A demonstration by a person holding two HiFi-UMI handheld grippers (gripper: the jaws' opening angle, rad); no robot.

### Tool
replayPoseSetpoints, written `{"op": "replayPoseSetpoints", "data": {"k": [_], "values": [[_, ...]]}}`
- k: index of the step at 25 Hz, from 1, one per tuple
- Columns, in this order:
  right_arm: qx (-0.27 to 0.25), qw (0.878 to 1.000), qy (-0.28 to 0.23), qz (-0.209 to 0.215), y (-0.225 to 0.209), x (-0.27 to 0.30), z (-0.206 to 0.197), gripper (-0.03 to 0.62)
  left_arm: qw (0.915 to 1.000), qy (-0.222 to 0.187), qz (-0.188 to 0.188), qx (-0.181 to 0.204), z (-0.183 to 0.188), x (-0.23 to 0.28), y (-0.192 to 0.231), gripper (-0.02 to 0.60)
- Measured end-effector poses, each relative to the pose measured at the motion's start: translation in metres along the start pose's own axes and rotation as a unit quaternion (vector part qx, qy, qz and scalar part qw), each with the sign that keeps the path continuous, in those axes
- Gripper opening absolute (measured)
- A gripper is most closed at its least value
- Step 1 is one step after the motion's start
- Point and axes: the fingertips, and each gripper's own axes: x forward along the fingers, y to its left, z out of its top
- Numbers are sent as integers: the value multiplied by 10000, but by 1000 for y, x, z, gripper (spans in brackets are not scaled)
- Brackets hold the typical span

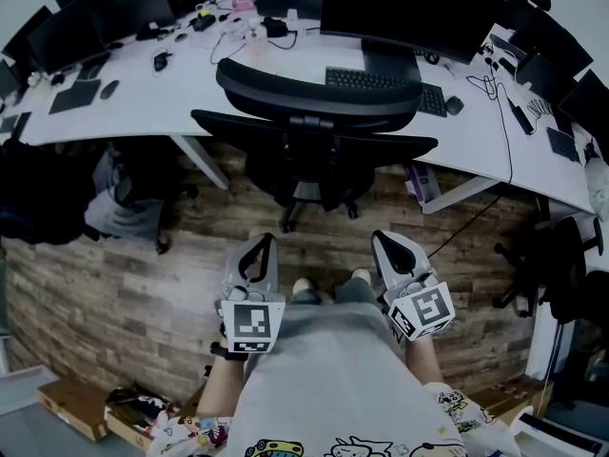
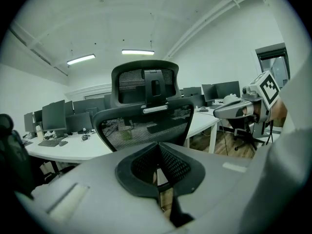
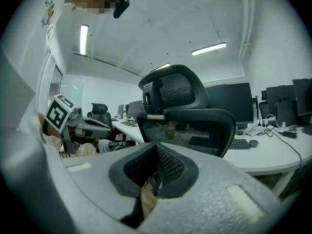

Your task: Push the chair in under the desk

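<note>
A black mesh office chair stands with its seat partly under the long white desk, its back toward me. Both grippers hang low in front of my body, a clear stretch of floor short of the chair. My left gripper is shut with nothing in it, and my right gripper is shut and empty too. In the left gripper view the chair's backrest and headrest rise straight ahead above the shut jaws. The right gripper view shows the chair ahead, slightly right, with the desk behind it.
Monitors, a keyboard, mice and cables crowd the desk. Another black chair stands at the right, a dark bundle at the left. Cardboard boxes lie on the wood floor near my left foot.
</note>
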Motion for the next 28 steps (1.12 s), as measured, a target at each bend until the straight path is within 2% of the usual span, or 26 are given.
{"op": "replayPoseSetpoints", "data": {"k": [13, 28], "values": [[-8, 10000, -21, -37, 1, 0, 3, 1, 9999, 20, 82, -105, -5, -4, 3, 11], [13, 9998, -64, -193, -4, -11, 1, 2, 9996, -262, 98, 15, 8, -6, 13, 11]]}}
